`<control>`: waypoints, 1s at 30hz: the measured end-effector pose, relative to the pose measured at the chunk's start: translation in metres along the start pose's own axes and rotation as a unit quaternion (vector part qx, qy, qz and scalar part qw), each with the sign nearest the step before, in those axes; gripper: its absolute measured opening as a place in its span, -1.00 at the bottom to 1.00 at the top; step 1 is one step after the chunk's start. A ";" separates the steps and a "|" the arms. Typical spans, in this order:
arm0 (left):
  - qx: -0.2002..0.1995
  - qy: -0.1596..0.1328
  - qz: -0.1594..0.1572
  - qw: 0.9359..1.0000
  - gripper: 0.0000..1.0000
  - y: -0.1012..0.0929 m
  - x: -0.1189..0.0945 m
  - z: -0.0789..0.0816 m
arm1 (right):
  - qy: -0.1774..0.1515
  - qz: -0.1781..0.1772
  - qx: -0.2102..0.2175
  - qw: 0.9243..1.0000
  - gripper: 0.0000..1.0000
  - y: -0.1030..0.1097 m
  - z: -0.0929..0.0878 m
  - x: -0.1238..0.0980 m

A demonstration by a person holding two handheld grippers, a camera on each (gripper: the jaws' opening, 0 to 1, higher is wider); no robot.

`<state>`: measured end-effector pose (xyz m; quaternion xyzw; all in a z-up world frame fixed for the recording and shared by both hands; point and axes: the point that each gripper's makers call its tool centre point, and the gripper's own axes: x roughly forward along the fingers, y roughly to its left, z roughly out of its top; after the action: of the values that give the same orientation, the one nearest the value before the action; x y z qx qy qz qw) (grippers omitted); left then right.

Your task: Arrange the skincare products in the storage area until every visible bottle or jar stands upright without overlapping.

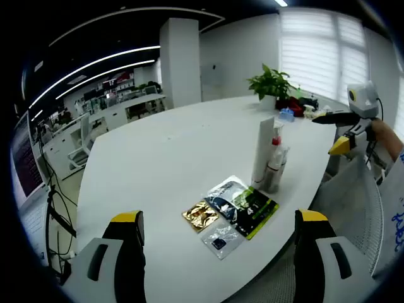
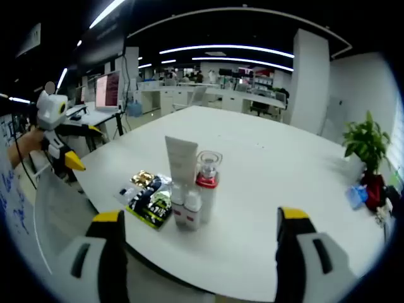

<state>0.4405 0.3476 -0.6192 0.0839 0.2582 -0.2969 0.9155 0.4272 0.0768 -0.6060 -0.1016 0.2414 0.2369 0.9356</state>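
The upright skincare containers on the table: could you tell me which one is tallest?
The white tube is tallest; it rises above the red-collared bottle and the two small white bottles in front.

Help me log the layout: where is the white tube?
In the right gripper view, the white tube stands near the table's front edge, beside the red-collared bottle.

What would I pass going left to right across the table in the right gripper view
Other gripper → flat packets → white tube → red-collared bottle → potted plant.
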 end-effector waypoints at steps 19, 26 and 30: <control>0.000 -0.005 -0.007 1.000 0.94 -0.006 0.001 0.004 | 0.000 -0.011 0.013 1.000 0.99 0.000 -0.004 0.000; -0.003 -0.007 -0.007 1.000 0.94 -0.003 0.001 0.004 | 0.004 -0.012 0.014 1.000 0.99 0.000 -0.006 0.002; -0.007 -0.009 -0.003 1.000 0.94 -0.001 -0.001 0.002 | 0.004 -0.013 0.013 1.000 0.99 0.000 -0.004 0.003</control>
<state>0.4403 0.3464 -0.6171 0.0743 0.2521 -0.2988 0.9174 0.4280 0.0764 -0.6110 -0.0931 0.2469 0.2213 0.9388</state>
